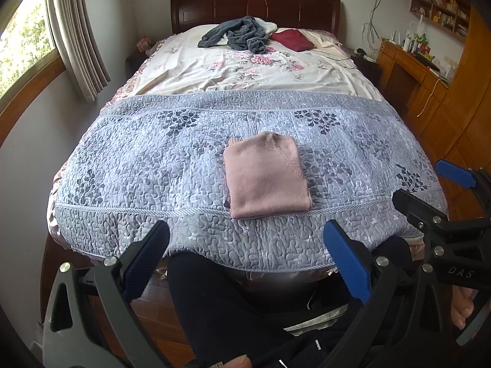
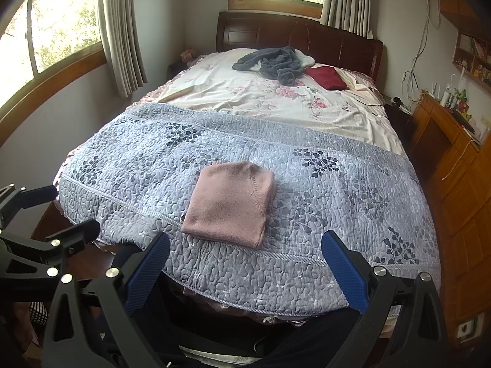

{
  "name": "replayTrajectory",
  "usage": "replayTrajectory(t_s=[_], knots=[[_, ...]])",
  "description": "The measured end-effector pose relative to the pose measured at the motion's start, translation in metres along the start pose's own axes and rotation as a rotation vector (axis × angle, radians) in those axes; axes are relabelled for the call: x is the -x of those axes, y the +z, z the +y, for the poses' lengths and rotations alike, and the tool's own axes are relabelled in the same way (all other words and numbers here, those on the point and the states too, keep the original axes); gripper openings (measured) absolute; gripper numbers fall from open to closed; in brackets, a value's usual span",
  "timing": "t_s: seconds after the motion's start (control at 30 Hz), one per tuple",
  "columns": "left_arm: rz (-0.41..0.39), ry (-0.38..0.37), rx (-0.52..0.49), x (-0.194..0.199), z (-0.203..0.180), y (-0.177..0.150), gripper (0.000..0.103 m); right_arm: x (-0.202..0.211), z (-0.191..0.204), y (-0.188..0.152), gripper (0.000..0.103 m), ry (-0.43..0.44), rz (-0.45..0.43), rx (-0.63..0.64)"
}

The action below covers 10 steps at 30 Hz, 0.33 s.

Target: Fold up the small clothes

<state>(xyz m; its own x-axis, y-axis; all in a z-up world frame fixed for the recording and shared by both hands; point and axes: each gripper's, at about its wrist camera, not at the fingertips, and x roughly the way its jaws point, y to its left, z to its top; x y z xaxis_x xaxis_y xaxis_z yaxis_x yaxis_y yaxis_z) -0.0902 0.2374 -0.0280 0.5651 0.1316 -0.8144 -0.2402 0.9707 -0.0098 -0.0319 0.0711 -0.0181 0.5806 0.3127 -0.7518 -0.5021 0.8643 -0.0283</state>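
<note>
On quilt [image 1: 138, 159]: folded pink top [image 1: 265, 176]; right gripper [image 1: 429, 184] marked "DAS".

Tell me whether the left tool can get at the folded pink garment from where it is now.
Probably yes. The left tool is open and holds nothing, and the pink garment lies straight ahead near the foot of the grey quilt, with only bare quilt between them.

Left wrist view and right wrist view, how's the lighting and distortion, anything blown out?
Left wrist view: daylight is soft, the side window overexposed, bed edges bowed by the fisheye. Right wrist view: both windows glare white, the folded pink sweater stays sharp with a faint shadow.
</note>
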Motion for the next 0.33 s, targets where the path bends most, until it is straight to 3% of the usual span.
replayTrajectory(t_s=[0.33], knots=[[0.001,0.005,-0.004,0.0001,0.0013,-0.0020,0.099,0.0025,0.0007,0.0001,0.099,0.011,0.000,-0.003]])
